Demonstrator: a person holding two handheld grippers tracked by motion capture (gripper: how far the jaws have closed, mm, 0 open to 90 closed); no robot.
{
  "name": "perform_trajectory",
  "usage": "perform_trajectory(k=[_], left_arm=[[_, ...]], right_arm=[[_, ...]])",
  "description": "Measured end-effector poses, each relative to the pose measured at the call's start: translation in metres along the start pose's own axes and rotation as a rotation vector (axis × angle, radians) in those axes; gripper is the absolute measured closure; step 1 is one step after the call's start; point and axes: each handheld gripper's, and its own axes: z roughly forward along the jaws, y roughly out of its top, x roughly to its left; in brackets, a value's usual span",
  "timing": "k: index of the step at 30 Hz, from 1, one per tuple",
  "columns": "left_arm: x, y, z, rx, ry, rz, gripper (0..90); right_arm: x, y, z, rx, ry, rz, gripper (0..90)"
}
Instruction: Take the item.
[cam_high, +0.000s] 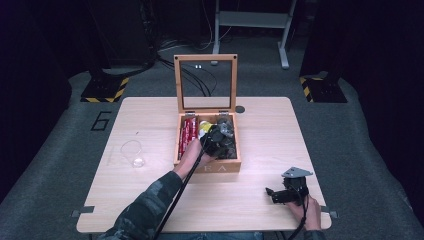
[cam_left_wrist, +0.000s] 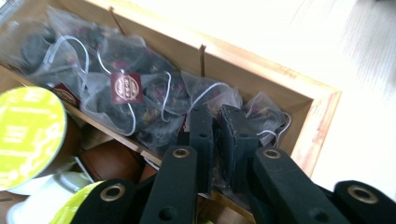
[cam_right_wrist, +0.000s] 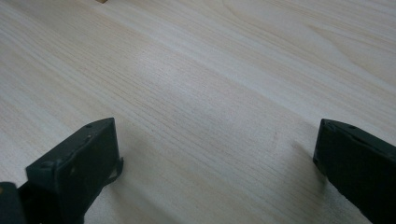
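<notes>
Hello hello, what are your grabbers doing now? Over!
Left gripper in the tea box, shut among mesh tea bags. Right gripper open, over bare table. Nothing in the way.

- Light wooden table standing on grey carpet.
- Open wooden box near the table's middle, lid upright.
- Clear glass lying on its side, well left of the box.

Tea bags lie in box on table.
</notes>
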Motion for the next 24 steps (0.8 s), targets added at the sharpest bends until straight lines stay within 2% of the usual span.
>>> perform_trajectory(k=[5,13,18,24], left_arm=[[0.0,-0.001,-0.003,-0.017,0.009,-0.003,84.4],[-0.001,0.001,-0.014,-0.059,0.024,0.02,85.6],[0.0,0.0,-0.018,-0.085,0.038,0.011,86.0],[-0.001,0.002,-0.029,-0.106,0.055,0.038,86.6]], right_arm=[[0.0,0.0,0.0,-0.002,0.0,0.001,0.0],[0.0,0.0,0.0,-0.001,0.0,0.001,0.0],[0.0,0.0,0.0,-0.001,0.0,0.001,0.0],[0.0,0.0,0.0,0.0,0.0,0.001,0.0]])
